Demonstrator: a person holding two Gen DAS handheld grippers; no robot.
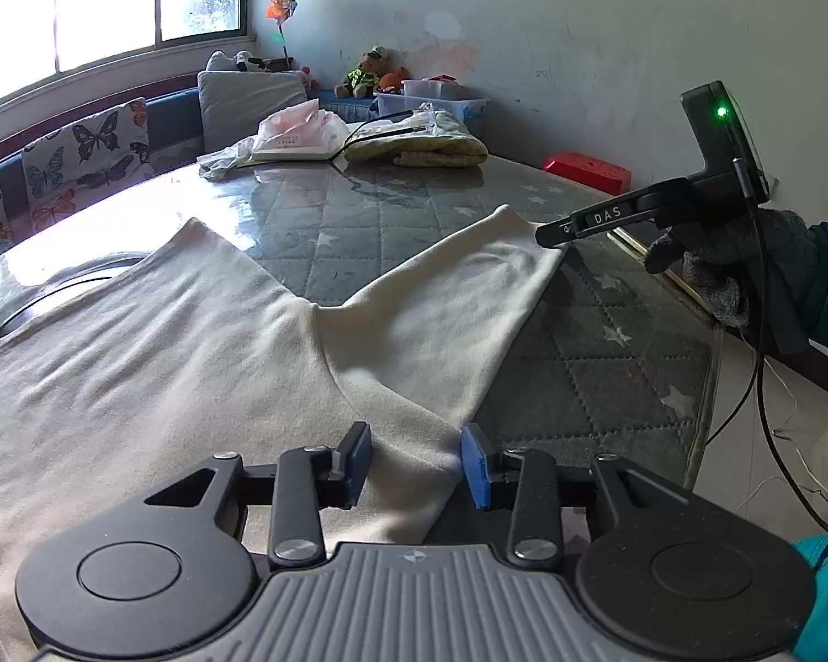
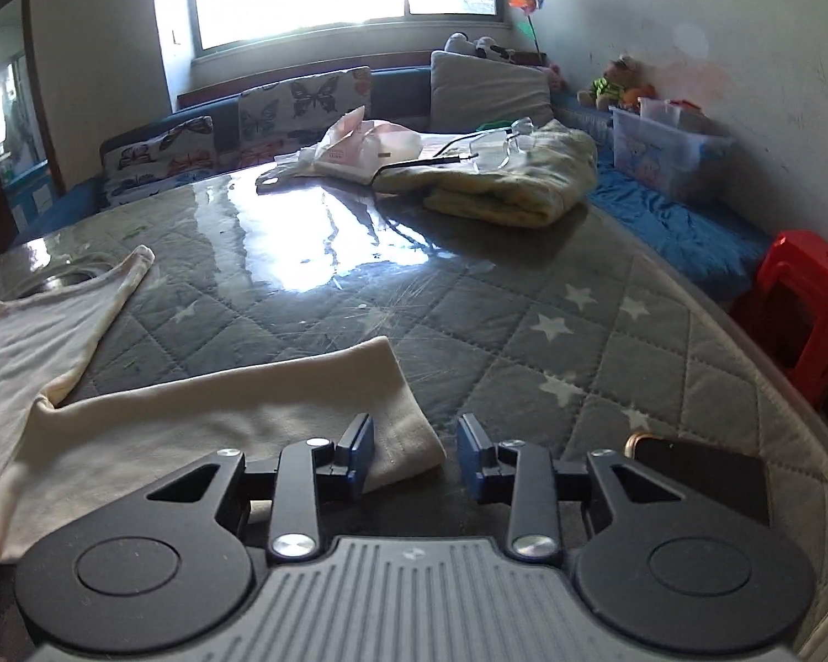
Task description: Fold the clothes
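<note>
A cream long-sleeved garment (image 1: 182, 364) lies flat on the quilted, glass-topped table (image 1: 359, 220). My left gripper (image 1: 417, 463) is open, its blue pads straddling the cloth near the underarm at the garment's right edge. One sleeve (image 1: 469, 287) runs away to the right. My right gripper (image 2: 414, 460) is open at the sleeve's cuff end (image 2: 408, 441); its left pad rests over the cuff corner. In the left wrist view the right gripper's tip (image 1: 552, 234) is at the cuff. The garment body (image 2: 27, 342) lies left in the right wrist view.
At the table's far end lie a folded yellow garment (image 2: 513, 176), a pink plastic bag (image 2: 370, 149) and a black cable. A dark phone (image 2: 701, 474) lies at the near right table edge. A red stool (image 2: 806, 298) stands right of the table. Cushions and a plastic bin line the bench behind.
</note>
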